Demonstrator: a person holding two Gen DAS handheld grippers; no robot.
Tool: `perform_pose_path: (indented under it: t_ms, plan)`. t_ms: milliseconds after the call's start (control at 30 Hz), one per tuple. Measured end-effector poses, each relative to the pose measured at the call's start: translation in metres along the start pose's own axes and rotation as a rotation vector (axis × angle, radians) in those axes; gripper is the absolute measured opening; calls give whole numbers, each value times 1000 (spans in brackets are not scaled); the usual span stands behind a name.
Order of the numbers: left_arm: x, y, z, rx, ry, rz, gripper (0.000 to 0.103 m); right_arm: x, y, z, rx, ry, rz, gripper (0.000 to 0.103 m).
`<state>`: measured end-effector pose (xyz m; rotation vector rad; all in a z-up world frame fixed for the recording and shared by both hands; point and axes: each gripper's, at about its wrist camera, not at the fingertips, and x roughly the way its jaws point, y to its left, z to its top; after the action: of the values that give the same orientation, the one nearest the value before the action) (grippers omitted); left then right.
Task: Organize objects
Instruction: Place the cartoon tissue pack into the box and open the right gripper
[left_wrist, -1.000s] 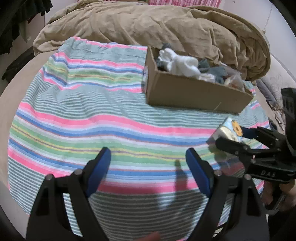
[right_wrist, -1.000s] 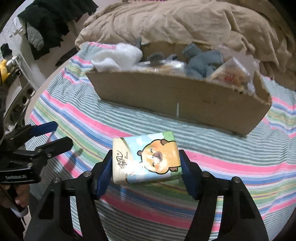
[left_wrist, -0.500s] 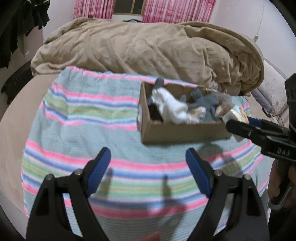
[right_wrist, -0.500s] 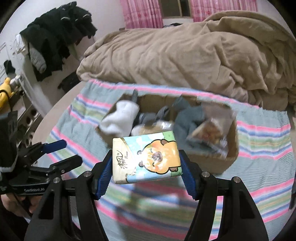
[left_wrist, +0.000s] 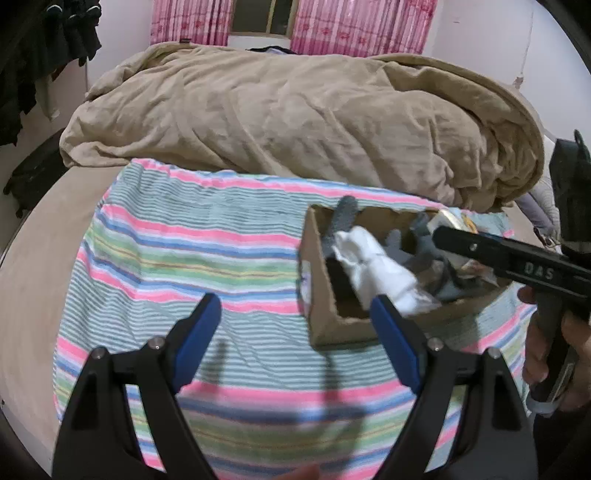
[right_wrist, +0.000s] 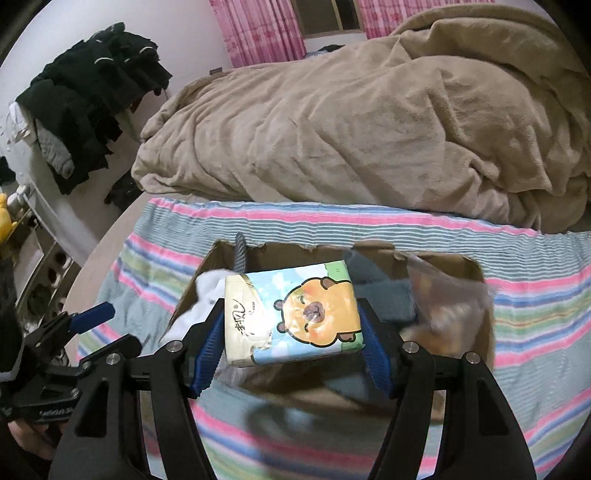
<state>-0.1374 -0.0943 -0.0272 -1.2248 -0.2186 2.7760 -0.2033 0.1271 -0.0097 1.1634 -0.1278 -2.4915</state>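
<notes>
Jaws: right gripper (right_wrist: 291, 332) was clamped on the tissue pack (right_wrist: 295, 314); left gripper (left_wrist: 295, 332) was spread, nothing between its pads | Pack: was held above the cardboard box (left_wrist: 321, 328) | Box: was set on the striped cloth (left_wrist: 184, 251), white sock (left_wrist: 376, 269) and grey socks (right_wrist: 384, 291) inside | Beyond: tan blanket (left_wrist: 295, 122) was heaped.

Each camera sits behind its own hand-held gripper, looking forward and steeply down along the two fingers. The left view faces the striped blanket (left_wrist: 207, 258), the cardboard box (left_wrist: 317, 295) ahead to its right. The right view hangs close above that box (right_wrist: 476, 273). Both share box, blanket and beige duvet (left_wrist: 295, 118)
</notes>
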Motion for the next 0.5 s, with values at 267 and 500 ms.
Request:
perform_pose_path:
  t_ms: [267,500]
  plan:
    - [24,17,15,-18,1,45,84,37,-4,10,27,36,-43,70]
    - [39,34,14,-59,27,58,84,65,-3,9,24,67,-85,70]
